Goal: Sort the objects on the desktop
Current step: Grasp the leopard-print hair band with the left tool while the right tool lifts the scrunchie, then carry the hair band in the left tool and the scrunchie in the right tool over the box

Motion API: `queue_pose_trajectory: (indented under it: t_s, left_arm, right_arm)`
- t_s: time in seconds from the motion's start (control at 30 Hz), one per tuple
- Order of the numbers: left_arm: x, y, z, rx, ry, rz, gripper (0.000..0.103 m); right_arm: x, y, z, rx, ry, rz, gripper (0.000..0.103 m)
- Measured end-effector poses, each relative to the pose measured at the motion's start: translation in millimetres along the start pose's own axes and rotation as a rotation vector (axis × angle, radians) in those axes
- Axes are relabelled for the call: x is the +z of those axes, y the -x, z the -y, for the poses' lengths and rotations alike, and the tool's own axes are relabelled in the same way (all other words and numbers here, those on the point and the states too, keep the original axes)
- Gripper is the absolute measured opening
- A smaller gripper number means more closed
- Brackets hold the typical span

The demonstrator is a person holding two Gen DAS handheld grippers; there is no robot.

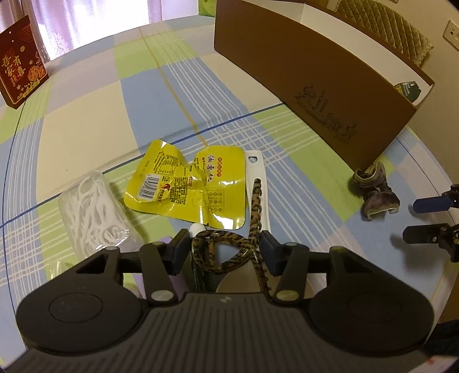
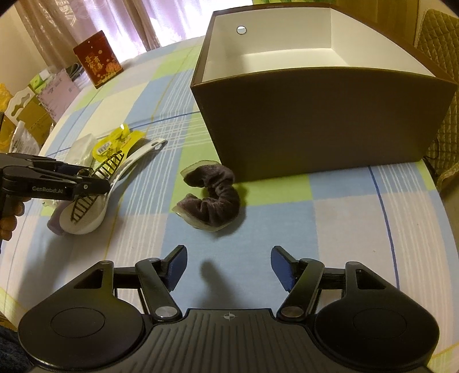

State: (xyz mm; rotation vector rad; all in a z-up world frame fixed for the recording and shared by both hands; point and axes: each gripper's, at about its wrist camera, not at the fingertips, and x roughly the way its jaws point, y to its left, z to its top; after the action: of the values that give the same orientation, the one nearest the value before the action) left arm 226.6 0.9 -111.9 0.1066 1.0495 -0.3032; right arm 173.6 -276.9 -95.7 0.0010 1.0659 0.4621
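My left gripper has its jaws around a tiger-striped elastic cord that lies over a white spoon; the jaws stand apart with the cord's loop between them. A yellow snack packet and a clear bag of white floss picks lie just ahead. My right gripper is open and empty, a short way before a grey plush hair scrunchie. The brown box with a white inside stands behind the scrunchie. The left gripper also shows in the right wrist view.
A red printed gift box stands at the far left of the checked tablecloth. Cartons and packets sit beyond the table's left edge. A quilted chair back is behind the brown box. The table edge runs close on the right.
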Motion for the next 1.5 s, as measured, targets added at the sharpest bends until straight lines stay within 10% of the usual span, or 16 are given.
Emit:
queue_pose_trajectory:
  t_s: [1.2,1.27,1.5]
  left_arm:
    - [1.8,57.0,8.5,0.037,0.081,0.121,0.031]
    - [2.5,58.6,9.2,0.036,0.083,0.124,0.031]
    - [3.2,65.2,16.2,0.029,0.082,0.141,0.031]
  right_arm:
    - [28.3,-34.8,-22.5,0.004,0.132,0.067,0.062]
    - [25.3,-37.7,-23.8,-0.003,0.155,0.046,0.041]
    - [17.3,-30.1,-20.4,-0.002,0.184,0.03,0.024]
